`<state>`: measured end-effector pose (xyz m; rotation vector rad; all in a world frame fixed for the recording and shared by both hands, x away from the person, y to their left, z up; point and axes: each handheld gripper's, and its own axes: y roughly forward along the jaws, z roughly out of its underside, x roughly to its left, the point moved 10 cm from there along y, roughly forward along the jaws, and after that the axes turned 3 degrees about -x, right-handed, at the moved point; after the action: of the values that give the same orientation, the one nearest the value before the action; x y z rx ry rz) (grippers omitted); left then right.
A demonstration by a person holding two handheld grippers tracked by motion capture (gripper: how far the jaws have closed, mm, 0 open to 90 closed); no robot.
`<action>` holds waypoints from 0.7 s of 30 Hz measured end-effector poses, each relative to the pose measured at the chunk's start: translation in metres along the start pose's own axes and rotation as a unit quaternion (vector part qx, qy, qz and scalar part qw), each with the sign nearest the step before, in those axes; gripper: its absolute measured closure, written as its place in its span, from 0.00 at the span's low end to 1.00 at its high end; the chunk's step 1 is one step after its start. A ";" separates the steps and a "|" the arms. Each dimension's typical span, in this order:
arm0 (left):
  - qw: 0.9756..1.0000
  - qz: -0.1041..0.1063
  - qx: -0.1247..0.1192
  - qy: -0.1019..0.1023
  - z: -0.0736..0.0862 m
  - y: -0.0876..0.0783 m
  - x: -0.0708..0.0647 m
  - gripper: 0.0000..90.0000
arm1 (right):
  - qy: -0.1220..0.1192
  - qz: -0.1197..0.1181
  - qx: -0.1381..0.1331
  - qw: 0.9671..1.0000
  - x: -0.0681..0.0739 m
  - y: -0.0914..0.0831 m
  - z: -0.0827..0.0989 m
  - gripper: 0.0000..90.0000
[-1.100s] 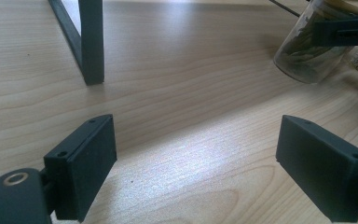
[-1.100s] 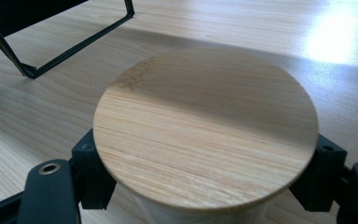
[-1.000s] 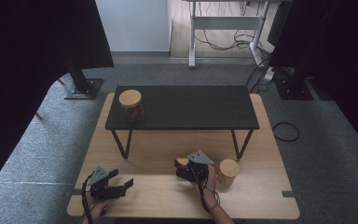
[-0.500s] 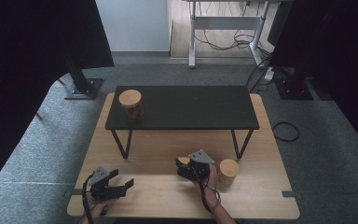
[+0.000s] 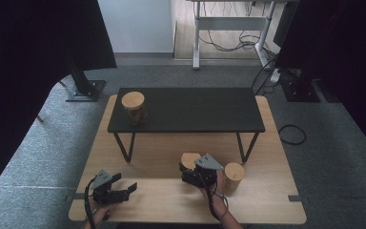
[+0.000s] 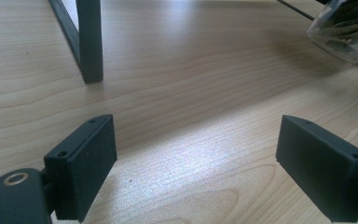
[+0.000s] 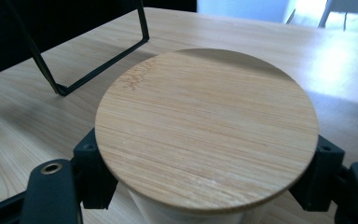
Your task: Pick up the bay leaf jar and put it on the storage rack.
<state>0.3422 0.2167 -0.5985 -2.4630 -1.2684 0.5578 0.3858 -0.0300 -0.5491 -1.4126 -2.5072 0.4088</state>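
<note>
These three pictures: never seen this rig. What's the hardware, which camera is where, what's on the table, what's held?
No robot arm: a person holds a two-jaw gripper in each hand. The high view looks down from above the person's side. On the wooden table stands a low black shelf bearing one bamboo-lidded jar. Another jar stands on the table beside the right gripper. Each other picture comes from a camera riding on a gripper, looking along its jaws. The left gripper is open over bare wood. The right gripper is shut on a third jar, its jaws clamped just under the lid.
</note>
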 end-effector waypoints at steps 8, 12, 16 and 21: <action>1.000 0.000 0.000 0.000 0.000 0.000 0.000 0.13 | -0.015 -0.009 -0.010 1.000 0.008 -0.013 -0.006 0.27; 1.000 0.000 0.001 0.000 0.000 0.000 0.000 0.13 | -0.016 -0.011 -0.017 1.000 0.008 -0.019 -0.010 0.27; 1.000 -0.001 0.001 0.001 0.000 0.000 0.000 0.13 | -0.017 -0.013 -0.025 0.999 0.009 -0.027 -0.016 0.27; 1.000 -0.001 0.001 0.001 0.000 0.000 0.000 0.13 | -0.018 -0.018 -0.031 0.999 0.009 -0.036 -0.021 0.27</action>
<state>0.3423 0.2166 -0.5987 -2.4604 -1.2678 0.5550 0.3596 -0.0379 -0.5160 -1.3922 -2.5908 0.3547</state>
